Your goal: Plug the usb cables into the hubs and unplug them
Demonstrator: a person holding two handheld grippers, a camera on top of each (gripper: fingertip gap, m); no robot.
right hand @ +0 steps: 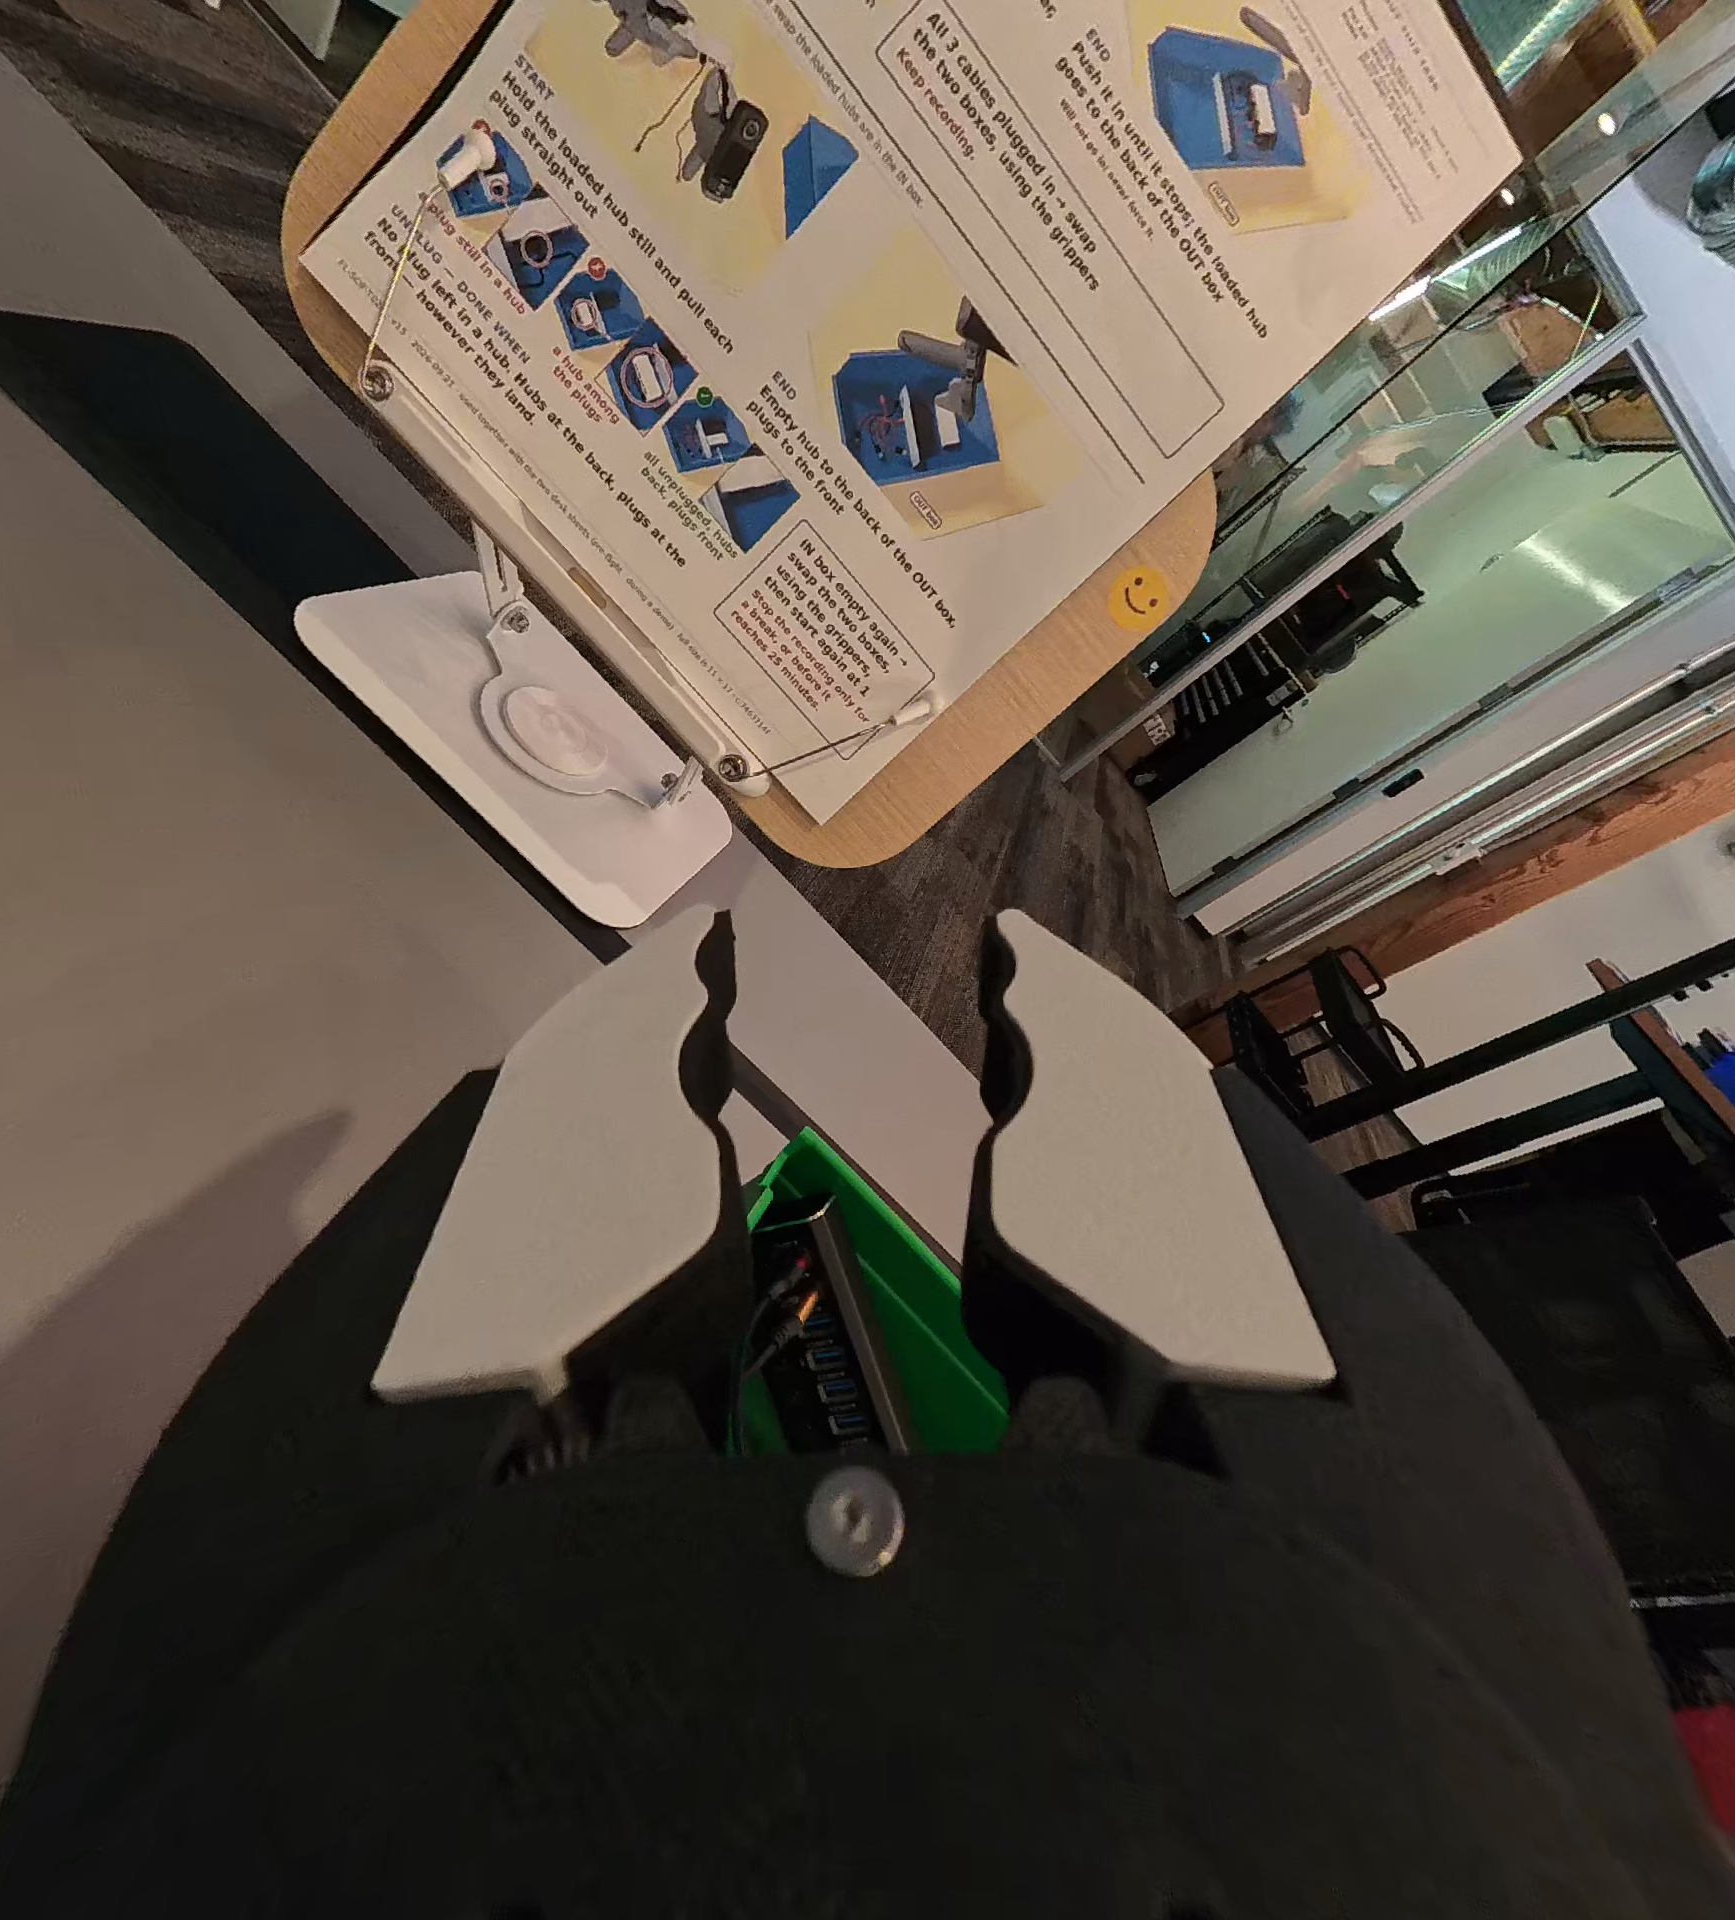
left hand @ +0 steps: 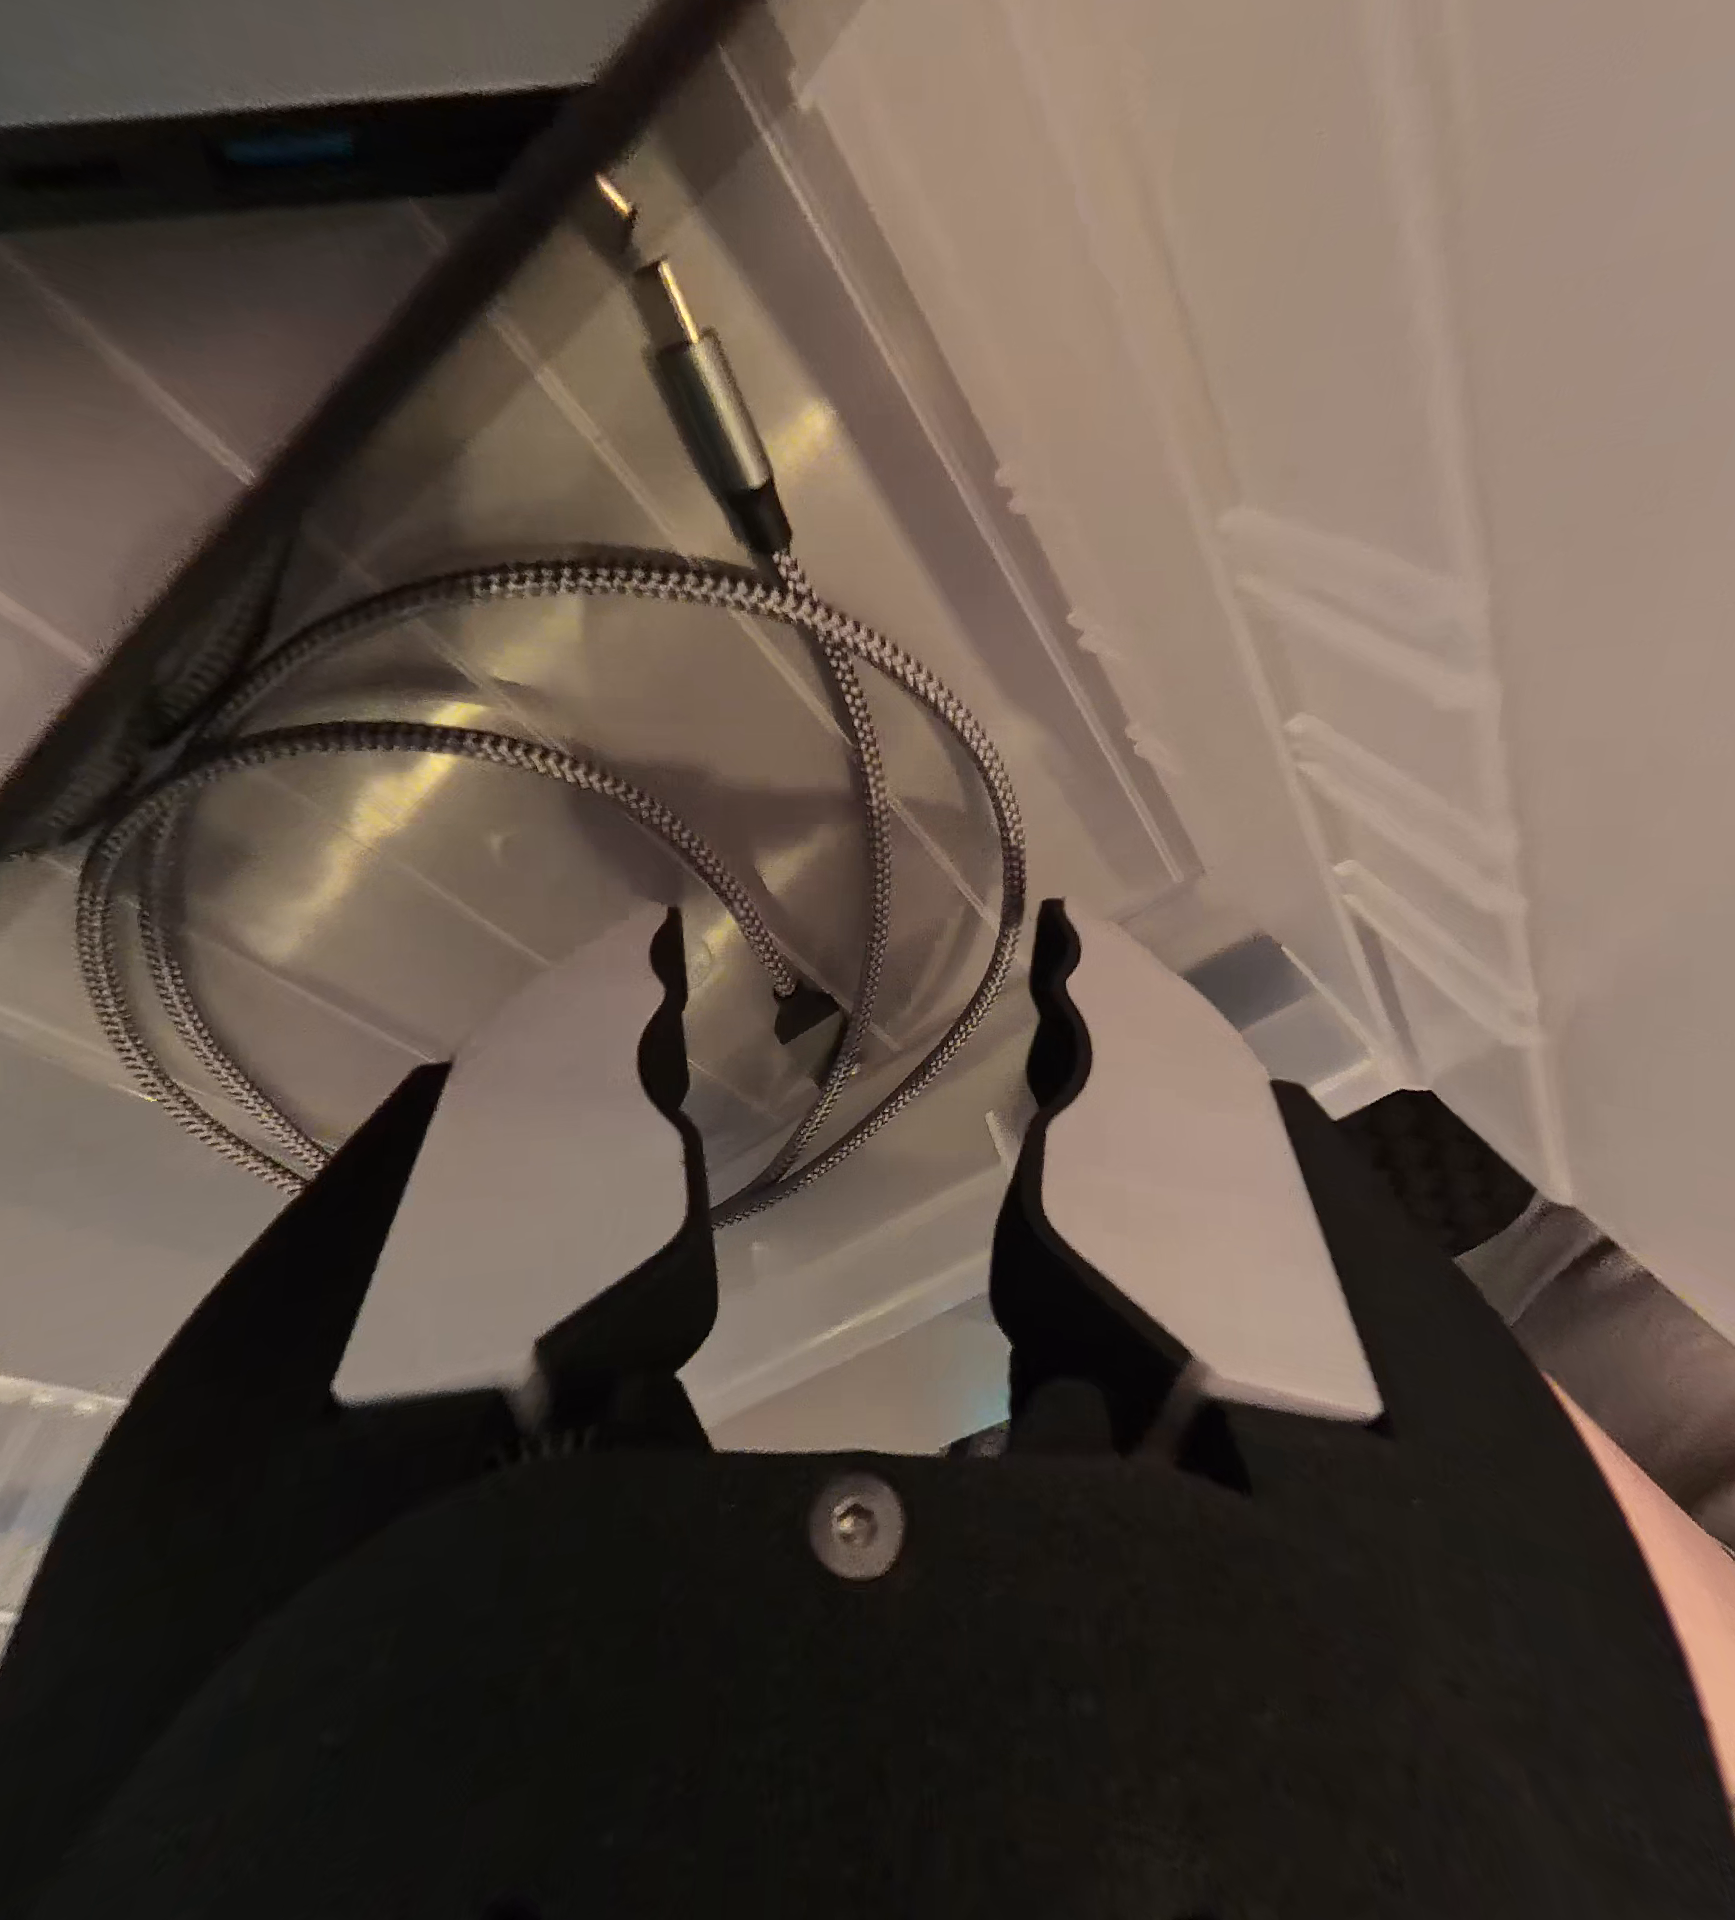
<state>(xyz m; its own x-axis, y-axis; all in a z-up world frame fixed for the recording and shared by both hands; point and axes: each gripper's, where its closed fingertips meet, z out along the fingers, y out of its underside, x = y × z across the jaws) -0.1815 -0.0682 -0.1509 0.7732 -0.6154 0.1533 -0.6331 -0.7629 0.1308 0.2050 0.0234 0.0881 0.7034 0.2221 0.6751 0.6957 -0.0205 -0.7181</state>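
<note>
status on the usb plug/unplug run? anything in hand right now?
Done: the braided cable lies loose in the clear bin, its metal plug free of any port. In hand: nothing; the left gripper hangs open over the coil, and the right gripper is open and empty. Left: the hub in the green bin still holds plugs.

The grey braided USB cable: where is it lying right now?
In the left wrist view, the grey braided USB cable lies coiled inside a clear plastic bin, just ahead of the open left gripper.
</note>
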